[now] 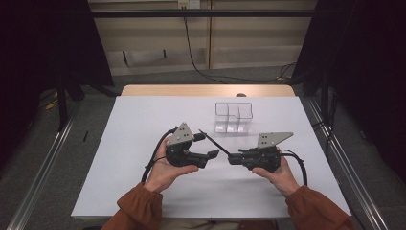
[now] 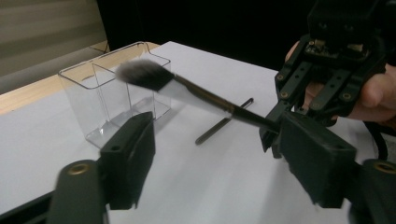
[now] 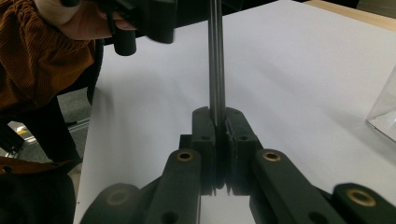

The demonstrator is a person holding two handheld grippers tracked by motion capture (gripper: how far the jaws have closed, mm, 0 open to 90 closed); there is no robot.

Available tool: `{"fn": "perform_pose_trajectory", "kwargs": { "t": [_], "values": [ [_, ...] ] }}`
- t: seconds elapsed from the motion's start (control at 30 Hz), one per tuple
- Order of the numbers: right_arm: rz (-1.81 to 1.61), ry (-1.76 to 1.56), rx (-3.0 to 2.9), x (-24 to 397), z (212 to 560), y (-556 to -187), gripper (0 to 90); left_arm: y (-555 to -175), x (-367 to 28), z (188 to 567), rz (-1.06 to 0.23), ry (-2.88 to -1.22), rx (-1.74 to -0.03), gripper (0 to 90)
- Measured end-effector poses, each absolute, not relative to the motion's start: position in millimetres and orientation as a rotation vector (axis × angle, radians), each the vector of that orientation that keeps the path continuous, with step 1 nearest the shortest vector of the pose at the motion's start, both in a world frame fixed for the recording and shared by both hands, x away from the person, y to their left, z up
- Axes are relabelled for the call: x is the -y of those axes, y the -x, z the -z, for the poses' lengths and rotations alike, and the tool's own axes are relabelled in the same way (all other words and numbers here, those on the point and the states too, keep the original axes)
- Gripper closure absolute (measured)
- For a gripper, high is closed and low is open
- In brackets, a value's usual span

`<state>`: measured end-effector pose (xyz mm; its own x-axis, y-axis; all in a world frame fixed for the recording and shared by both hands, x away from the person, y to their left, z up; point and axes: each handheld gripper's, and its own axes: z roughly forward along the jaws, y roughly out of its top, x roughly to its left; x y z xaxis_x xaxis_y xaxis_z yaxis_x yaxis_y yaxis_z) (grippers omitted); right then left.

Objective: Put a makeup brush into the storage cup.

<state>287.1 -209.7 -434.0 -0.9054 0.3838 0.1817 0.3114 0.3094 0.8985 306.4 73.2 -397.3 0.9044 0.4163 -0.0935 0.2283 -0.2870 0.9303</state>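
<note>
Right gripper (image 1: 231, 158) clenched on brush (image 2: 187, 88) handle end, bristles angled up-left toward far clear organizer (image 1: 233, 116), presumably for handover; left gripper (image 1: 211, 154) jaws apart, nothing grasped.

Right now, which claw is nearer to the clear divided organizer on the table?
Left. The left claw sits in front of the clear organizer, toward its left side, jaws open. The right claw, shut on the makeup brush handle, lies farther back toward the person.
</note>
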Motion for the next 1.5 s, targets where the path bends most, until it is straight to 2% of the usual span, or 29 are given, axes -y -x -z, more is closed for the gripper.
{"fn": "perform_pose_trajectory", "kwargs": {
  "t": [0.03,0.17,0.37,0.77,1.5],
  "values": [
    [-1.683,-0.662,-2.489,209.4,434.2,-287.1,84.0,-306.7,-72.6,397.2,-0.193,-1.880,-0.473,35.2],
    [-1.684,-0.662,-2.495,209.5,434.9,-286.9,84.0,-307.3,-71.9,397.8,-0.157,-1.868,-0.475,41.5],
    [-1.692,-0.645,-2.499,208.4,435.1,-286.3,84.0,-308.3,-74.1,395.6,-0.132,-1.829,-0.491,45.8],
    [-1.685,-0.618,-2.523,207.6,436.9,-286.0,84.0,-308.4,-72.9,395.5,-0.056,-1.810,-0.488,65.1],
    [-1.661,-0.587,-2.572,203.6,441.5,-285.5,84.0,-309.4,-74.2,391.6,0.093,-1.757,-0.502,79.2]
  ]
}}
